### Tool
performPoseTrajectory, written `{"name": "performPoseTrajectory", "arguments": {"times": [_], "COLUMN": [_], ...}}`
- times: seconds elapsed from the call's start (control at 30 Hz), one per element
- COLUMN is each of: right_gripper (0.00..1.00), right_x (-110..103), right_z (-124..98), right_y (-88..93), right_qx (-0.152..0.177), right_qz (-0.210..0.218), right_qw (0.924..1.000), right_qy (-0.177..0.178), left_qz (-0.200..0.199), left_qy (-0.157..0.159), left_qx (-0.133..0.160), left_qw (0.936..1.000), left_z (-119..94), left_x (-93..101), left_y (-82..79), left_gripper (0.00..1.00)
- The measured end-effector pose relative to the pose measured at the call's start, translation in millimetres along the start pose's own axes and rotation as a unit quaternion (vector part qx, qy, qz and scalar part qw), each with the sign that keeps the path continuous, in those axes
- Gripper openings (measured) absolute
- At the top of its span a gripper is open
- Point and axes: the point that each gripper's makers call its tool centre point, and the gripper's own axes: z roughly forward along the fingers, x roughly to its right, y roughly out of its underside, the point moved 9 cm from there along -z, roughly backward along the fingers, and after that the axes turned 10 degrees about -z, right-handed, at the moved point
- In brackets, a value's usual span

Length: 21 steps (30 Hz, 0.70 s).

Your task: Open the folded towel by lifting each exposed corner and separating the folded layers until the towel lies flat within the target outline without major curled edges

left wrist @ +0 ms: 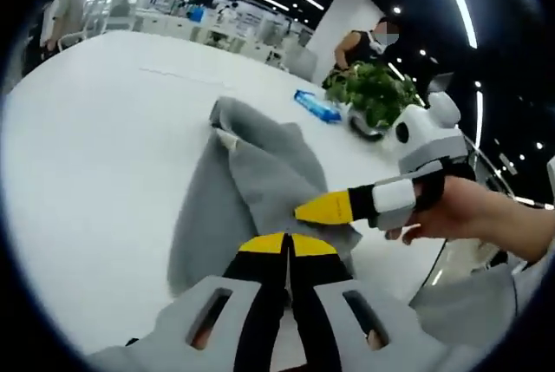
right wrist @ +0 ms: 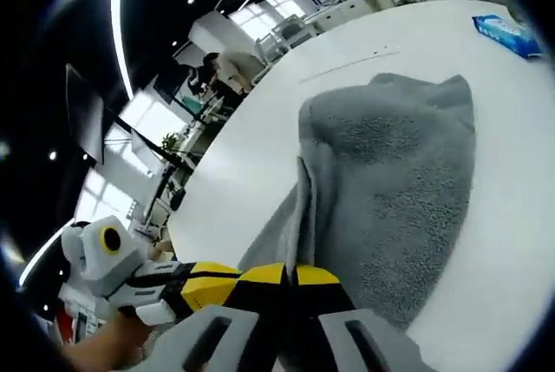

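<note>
Holding item one: grey towel (left wrist: 260, 190), still folded and rumpled, lying on the white bench (left wrist: 104, 146) with its near edge drawn up toward you.

- Left gripper (left wrist: 287, 244): your yellow-tipped fingers stand pressed together at the towel's near edge. Cloth appears to be pinched between them, though the exact bite is hidden under the tips.
- Right gripper (right wrist: 290, 275): fingers likewise closed, tips meeting on the towel's near fold. In the left gripper view this tool comes in from the right, its yellow tip laid against the same stretch of cloth just beside the left one.
- Towel layers: in the right gripper view an upper layer stands up as a ridge along the left side, with a broad lower layer spread beneath it. The layers are partly separated, not flat.
- Target outline: cannot be made out on the bench.
- Also present: blue packet (left wrist: 316, 106), potted plant (left wrist: 375, 94), both beyond the towel and well apart from it.

Step in hand, as judged: both tools hold adjoining points of one corner or edge, ready to open a fold.

Next move calls for: drawing your two grips apart and peeling the upper layer over, keeping the cloth low so the edge does not curl.
</note>
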Motion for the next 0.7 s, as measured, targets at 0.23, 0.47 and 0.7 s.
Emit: {"name": "performPoseTrajectory", "arguments": {"times": [0.23, 0.47, 0.7], "right_gripper": [0.0, 0.0, 0.0], "right_x": [13, 29, 39], "right_z": [-22, -45, -60], "right_y": [2.6, 4.9, 10.2], "right_qx": [0.015, 0.047, 0.066], "right_qz": [0.012, 0.045, 0.061], "right_qw": [0.9996, 0.9972, 0.9943], "right_qy": [0.02, 0.038, 0.057], "left_qz": [0.071, 0.089, 0.092], "left_qy": [-0.076, -0.104, -0.094], "left_qx": [-0.014, -0.052, -0.037], "left_qw": [0.9945, 0.9892, 0.9907], "left_z": [12, 20, 19], "left_x": [-14.8, -20.0, -21.4], "left_y": [8.1, 21.3, 23.3], "left_gripper": [0.0, 0.0, 0.0]}}
